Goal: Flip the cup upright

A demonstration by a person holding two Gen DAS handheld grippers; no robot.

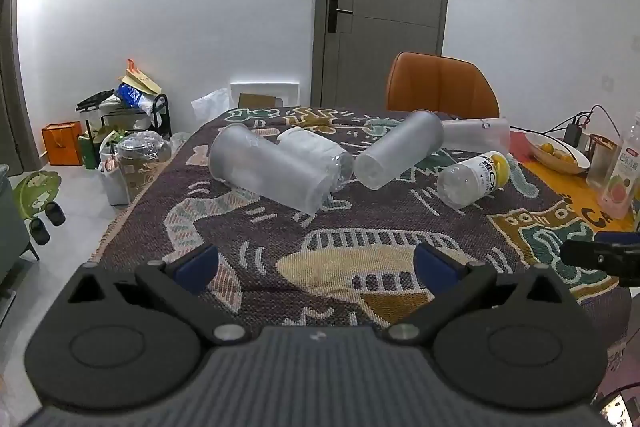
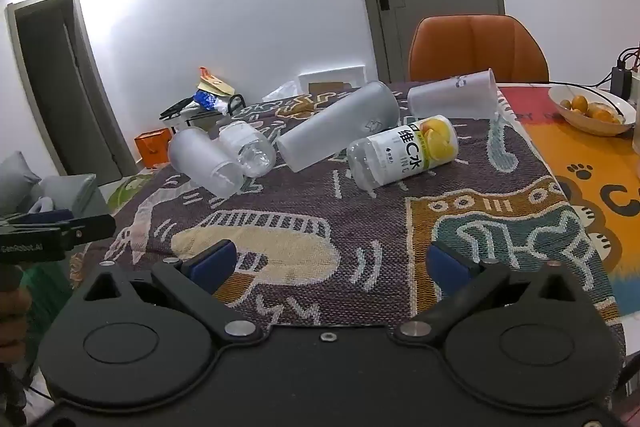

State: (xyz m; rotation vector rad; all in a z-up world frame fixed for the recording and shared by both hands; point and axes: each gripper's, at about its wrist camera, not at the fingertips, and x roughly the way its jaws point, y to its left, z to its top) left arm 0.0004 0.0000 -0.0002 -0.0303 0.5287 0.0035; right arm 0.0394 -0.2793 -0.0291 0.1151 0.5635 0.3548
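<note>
Three frosted plastic cups lie on their sides on the patterned cloth: one at the left (image 1: 264, 169) (image 2: 204, 163), one in the middle (image 1: 400, 155) (image 2: 336, 125), one clear-white at the back right (image 1: 476, 135) (image 2: 452, 101). Two plastic bottles lie among them: a clear one (image 1: 316, 153) (image 2: 248, 147) and a yellow-labelled one (image 1: 474, 179) (image 2: 404, 155). My left gripper (image 1: 316, 267) is open and empty, well short of the cups. My right gripper (image 2: 330, 263) is open and empty, also near the table's front.
An orange chair (image 1: 440, 83) stands behind the table. A white bowl of oranges (image 2: 592, 109), a pink drink bottle (image 1: 620, 175) and cables sit at the right. Bags and boxes (image 1: 120, 123) clutter the floor at the left. The table's left edge (image 1: 132, 211) drops to the floor.
</note>
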